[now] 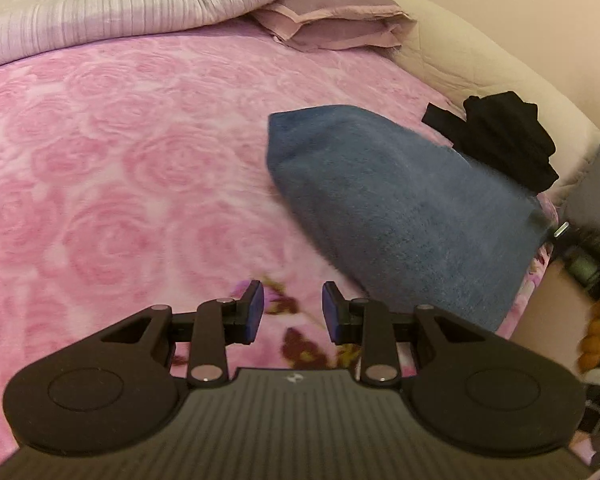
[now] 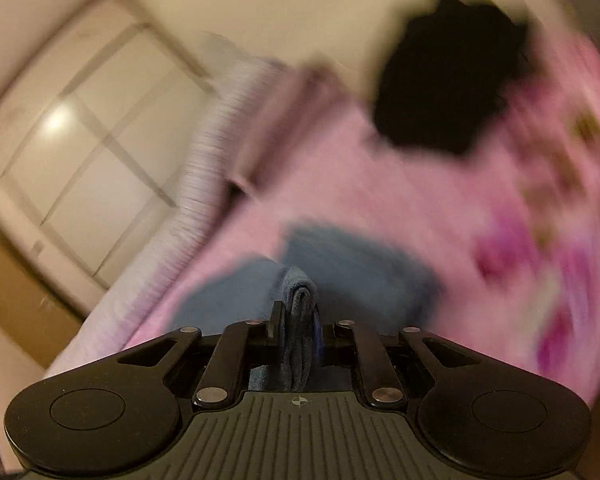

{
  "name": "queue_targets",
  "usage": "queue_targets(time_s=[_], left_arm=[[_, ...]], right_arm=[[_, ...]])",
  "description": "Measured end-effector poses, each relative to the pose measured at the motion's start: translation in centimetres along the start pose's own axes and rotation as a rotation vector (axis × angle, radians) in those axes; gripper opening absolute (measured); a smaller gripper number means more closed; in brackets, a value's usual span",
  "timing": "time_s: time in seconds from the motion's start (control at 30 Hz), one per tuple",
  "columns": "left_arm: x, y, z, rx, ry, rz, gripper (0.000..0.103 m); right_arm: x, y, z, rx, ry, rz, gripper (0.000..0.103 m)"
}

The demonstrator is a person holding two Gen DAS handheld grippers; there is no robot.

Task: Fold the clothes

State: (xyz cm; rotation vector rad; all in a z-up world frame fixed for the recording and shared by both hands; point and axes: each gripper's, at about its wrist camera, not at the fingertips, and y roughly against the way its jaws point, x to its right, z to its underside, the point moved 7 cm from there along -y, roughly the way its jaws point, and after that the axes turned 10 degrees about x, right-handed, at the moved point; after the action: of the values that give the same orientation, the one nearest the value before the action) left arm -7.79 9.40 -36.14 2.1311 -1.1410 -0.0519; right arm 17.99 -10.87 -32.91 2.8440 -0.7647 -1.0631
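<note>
Bed [image 1: 100,168]: pink rose-pattern blanket covering it; landmark for all entries below.

Quilt [image 1: 140,4]: pale, ribbed, heaped along the bed's far edge. Mauve pillow [image 1: 332,20] beside it, at the bed's far corner.

Blue towel [image 1: 400,208]: the item being folded. Lies on the bed toward its right side, already doubled into a long thick pad; one end runs toward the bed's right edge. In the right wrist view a bunched fold of it [image 2: 298,320] stands between the claw pads, the rest trailing onto the bed.

Black garment [image 1: 508,140]: crumpled, on the bed's right margin just beyond the towel, unfolded.

Left claw [image 1: 292,312]: partly open, nothing between its pads, hovering over the bed near the towel's near end.

Right claw [image 2: 298,330]: nearly closed, pinching the towel's folded edge. View heavily blurred.

Step, as judged: mid-fold of the towel, right claw carrying an edge. Next move likely calls for laying that edge squarely over the pad, the left claw steadying or taking the matching corner.

Writing: none legible; a small emblem on each claw body only.
</note>
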Motion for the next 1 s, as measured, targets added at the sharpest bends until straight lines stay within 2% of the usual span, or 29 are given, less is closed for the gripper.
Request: queue_targets(time_s=[0.07,0.13,0.3,0.37,0.4,0.43,0.5,0.6,0.7,0.9,1.0], left_arm=[[0.7,-0.3,-0.1,-0.002,-0.002,0.008,0.027],[1.2,-0.7,-0.1,-0.005,-0.007,0.016,0.027],[2.4,-1.7,0.2,-0.025,-0.016,0.042,0.027],[2.7,-2.0,0.3,-0.032,-0.012,0.049,0.027],[2.7,-2.2,0.3,-0.034,-0.006,0.051,0.027],[2.6,-2.2,0.3,-0.036,0.004,0.053,0.027],[2.4,-2.3,0.3,-0.039,0.021,0.055,0.027],[2.0,-2.3,0.7,-0.049,0.037,0.057,0.027],[1.7,-2.2,1.1,-0.061,0.058,0.065,0.027],[0.9,-3.4,0.3,-0.064,0.182,0.124,0.029],[0.6,-4.3,-0.1,-0.074,0.249,0.152,0.029]], right_arm=[[-1.6,1.1,-2.3,0.067,0.07,-0.04,0.011],[-0.5,1.2,-3.1,0.073,0.086,-0.002,0.011],[8.1,-0.9,0.4,-0.118,-0.138,0.168,0.014],[9.4,-0.8,0.7,-0.119,-0.236,0.192,0.031],[9.9,-0.6,0.8,-0.115,-0.286,0.201,0.047],[10.3,-0.3,0.7,-0.105,-0.334,0.217,0.054],[11.3,0.6,0.6,-0.092,-0.414,0.227,0.055],[11.1,3.3,1.8,-0.103,-0.534,0.189,0.056],[10.4,4.6,3.2,-0.151,-0.595,0.176,0.056],[9.1,3.4,4.3,-0.176,-0.688,0.139,0.056],[8.6,2.3,5.6,-0.202,-0.72,0.161,0.056]])
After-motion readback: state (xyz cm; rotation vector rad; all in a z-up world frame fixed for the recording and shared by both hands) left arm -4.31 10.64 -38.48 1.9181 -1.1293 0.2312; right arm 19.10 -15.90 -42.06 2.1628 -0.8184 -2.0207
